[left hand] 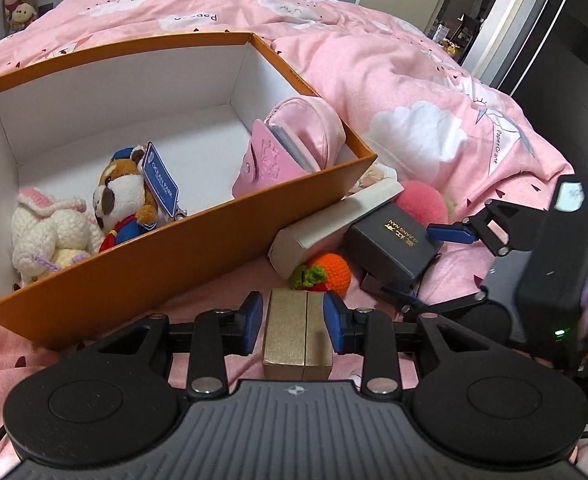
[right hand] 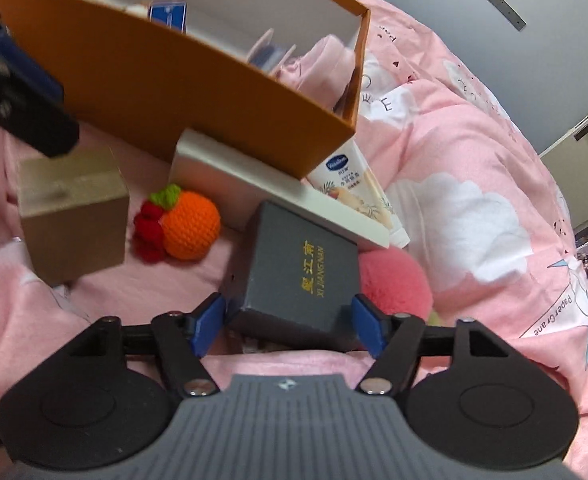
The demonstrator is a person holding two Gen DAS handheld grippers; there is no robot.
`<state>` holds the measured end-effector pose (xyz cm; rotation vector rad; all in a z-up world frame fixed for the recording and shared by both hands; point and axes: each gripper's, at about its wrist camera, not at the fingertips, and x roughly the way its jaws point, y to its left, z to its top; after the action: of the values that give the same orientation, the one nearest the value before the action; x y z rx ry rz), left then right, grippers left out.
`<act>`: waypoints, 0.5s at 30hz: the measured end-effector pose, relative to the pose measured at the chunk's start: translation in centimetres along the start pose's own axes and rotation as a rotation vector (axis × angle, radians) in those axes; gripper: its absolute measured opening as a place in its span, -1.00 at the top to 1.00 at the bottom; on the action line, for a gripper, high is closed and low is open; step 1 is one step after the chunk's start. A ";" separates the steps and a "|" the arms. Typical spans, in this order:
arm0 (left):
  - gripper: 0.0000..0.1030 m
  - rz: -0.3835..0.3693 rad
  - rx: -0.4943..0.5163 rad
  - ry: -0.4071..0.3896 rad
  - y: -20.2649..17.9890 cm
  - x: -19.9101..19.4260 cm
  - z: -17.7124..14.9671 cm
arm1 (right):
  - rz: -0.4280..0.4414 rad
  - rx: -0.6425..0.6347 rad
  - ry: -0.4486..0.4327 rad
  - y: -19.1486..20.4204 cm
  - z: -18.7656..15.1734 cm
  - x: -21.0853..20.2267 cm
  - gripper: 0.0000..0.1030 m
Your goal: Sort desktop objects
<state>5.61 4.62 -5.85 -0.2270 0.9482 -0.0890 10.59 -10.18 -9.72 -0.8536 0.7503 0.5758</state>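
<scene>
1. While your left gripper (left hand: 292,322) brackets the gold box (left hand: 297,334) on the bed, its pads look to be touching the sides, though I can't tell how firmly.
2. Your right gripper (right hand: 290,322) straddles the grey box (right hand: 297,272), spread, not pinching.
3. Up and left lies the orange box (left hand: 198,236); it holds two plush toys (left hand: 94,216) and pink pouches (left hand: 290,148).

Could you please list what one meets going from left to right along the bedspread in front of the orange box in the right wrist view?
Gold box → crocheted orange → dark grey Xi Jiangnan box → pink pom-pom.
</scene>
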 end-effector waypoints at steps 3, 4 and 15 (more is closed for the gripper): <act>0.26 0.004 0.003 0.002 -0.1 0.1 0.0 | -0.015 -0.003 0.005 0.0 -0.1 0.4 -0.43; 0.26 0.004 0.004 0.000 -0.1 0.0 0.0 | -0.014 0.002 0.001 -0.2 -0.2 0.3 -0.39; 0.26 0.000 0.004 -0.022 -0.2 -0.4 0.1 | 0.068 0.133 -0.087 -2.6 0.1 -2.9 0.11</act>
<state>5.43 4.50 -5.41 -0.2234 0.9264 -0.0885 10.77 -11.96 -6.27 -0.6781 0.7325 0.6129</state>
